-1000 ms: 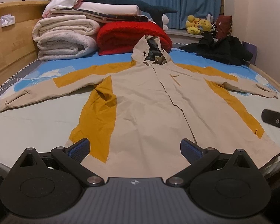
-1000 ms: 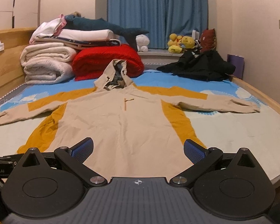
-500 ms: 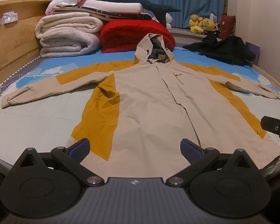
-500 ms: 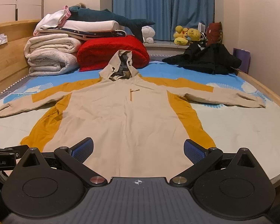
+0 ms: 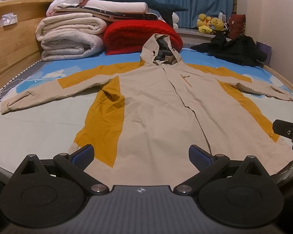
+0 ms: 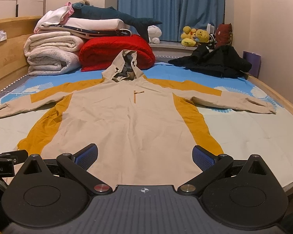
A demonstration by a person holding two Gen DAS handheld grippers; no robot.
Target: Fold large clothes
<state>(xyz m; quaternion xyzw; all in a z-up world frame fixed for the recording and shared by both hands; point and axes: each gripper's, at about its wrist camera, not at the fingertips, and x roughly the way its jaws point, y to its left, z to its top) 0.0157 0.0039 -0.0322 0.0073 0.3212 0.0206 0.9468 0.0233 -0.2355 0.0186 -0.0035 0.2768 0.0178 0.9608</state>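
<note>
The beige-and-mustard hooded jacket (image 6: 134, 120) lies face up, sleeves spread wide, flat on the bed (image 6: 254, 136); no fold is made yet. The left claw (image 5: 140, 156) and the right claw (image 6: 144, 156) both hover over its hem, fingers wide apart, holding nothing. I'd guess each sleeve needs pinching next and carrying inward across the chest.

Each black claw (image 5: 140, 153) has blue ribbed pads (image 5: 84, 154) and silver pivot screws.

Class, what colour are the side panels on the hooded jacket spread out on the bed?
Mustard yellow side panels, against the beige jacket; clearest in the right wrist view.
</note>
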